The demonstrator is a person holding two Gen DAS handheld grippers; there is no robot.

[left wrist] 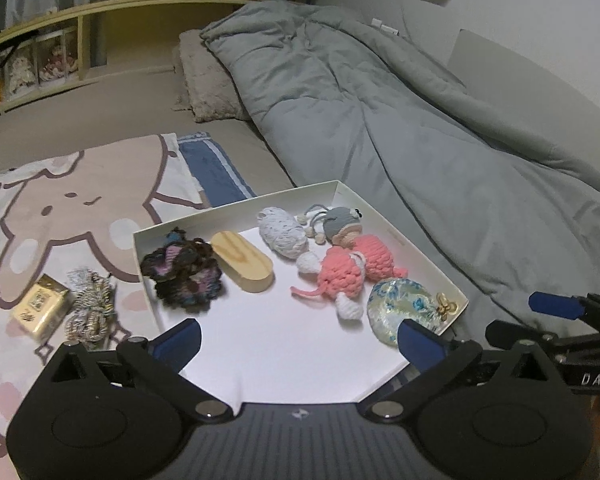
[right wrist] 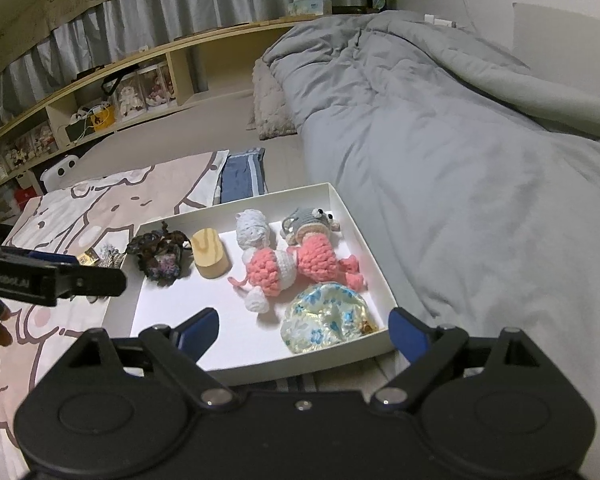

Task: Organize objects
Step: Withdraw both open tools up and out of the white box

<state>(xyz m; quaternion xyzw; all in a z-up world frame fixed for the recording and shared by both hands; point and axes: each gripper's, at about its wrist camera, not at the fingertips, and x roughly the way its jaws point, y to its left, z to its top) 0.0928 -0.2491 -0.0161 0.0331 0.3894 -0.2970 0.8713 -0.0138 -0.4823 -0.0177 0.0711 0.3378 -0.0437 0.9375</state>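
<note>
A white shallow box (left wrist: 236,204) (right wrist: 346,208) lies on the bed. Inside it are a dark crochet flower (left wrist: 184,270) (right wrist: 158,254), a wooden oval block (left wrist: 244,262) (right wrist: 209,254), a pale yarn ball (left wrist: 282,232) (right wrist: 252,226), a pink crochet doll (left wrist: 352,264) (right wrist: 296,264), a small grey crochet figure (left wrist: 338,218) (right wrist: 306,218) and a floral satin pouch (left wrist: 398,308) (right wrist: 326,318). Left of the box, on the blanket, lie a gold packet (left wrist: 40,308) and a tangle of braided cord (left wrist: 90,304). My left gripper (left wrist: 300,340) hangs open over the box's near part, nothing between its fingers. My right gripper (right wrist: 302,330) is open too, above the box's near edge.
A cartoon-print blanket (left wrist: 60,208) (right wrist: 80,208) covers the bed on the left, with a blue folded cloth (left wrist: 214,170) (right wrist: 242,178) beyond the box. A bulky grey duvet (left wrist: 400,120) (right wrist: 460,140) fills the right side. A wooden shelf unit (left wrist: 80,40) (right wrist: 100,92) runs along the back.
</note>
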